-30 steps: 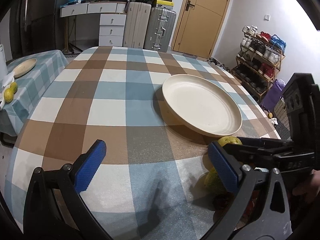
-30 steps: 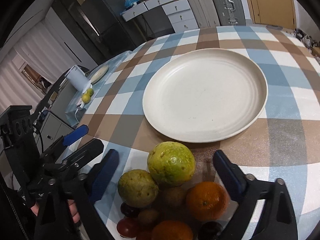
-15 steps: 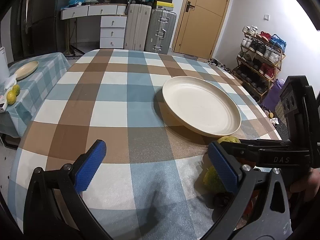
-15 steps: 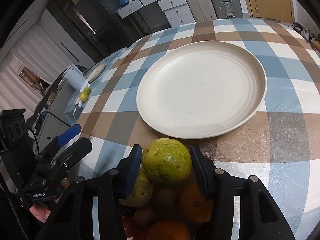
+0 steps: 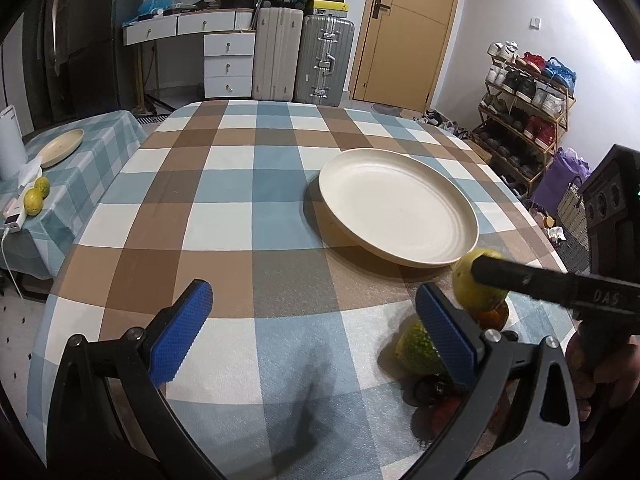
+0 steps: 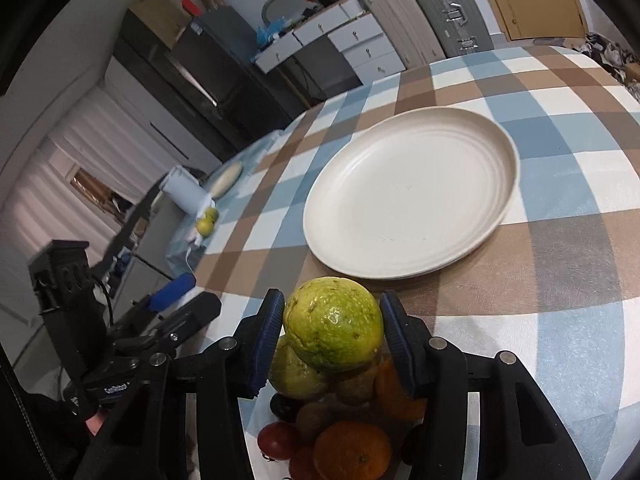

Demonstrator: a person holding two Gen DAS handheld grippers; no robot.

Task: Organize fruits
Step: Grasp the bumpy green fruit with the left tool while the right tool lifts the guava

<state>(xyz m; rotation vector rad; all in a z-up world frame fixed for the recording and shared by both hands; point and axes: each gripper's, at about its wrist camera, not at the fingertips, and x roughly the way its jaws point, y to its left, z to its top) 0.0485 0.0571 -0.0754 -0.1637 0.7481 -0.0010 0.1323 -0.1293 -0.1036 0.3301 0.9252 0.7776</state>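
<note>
Checked in brown, blue and white, the tablecloth (image 5: pixel 224 216) covers a table that fills both wrist views, with suitcases (image 5: pixel 304 60), a white drawer unit (image 5: pixel 229 65) and a wooden door (image 5: pixel 408 28) behind it. Taking the cream plate (image 6: pixel 408 196) as the landmark: it lies bare on the cloth, and the fruit pile (image 6: pixel 340 420) sits just beside its near rim. At the top of that pile, the green guava (image 6: pixel 334 322) is clamped between the blue pads of the right gripper (image 6: pixel 332 336), whose jaws have just been closing and now press on the fruit's two sides; whether it has left the fruit under it cannot be told. Below the guava lie a second yellow-green fruit (image 6: pixel 294 376), an orange (image 6: pixel 352 450), a red fruit (image 6: pixel 276 440) and some darker ones. The left gripper (image 5: pixel 312 328) hangs on the side of the pile away from the plate's right edge, over bare cloth, its jaws spread wide with nothing between them. Far from the plate, a side table (image 5: pixel 80 168) carries a smaller dish (image 5: pixel 60 147) and two yellow-green fruits (image 5: pixel 36 196).
</note>
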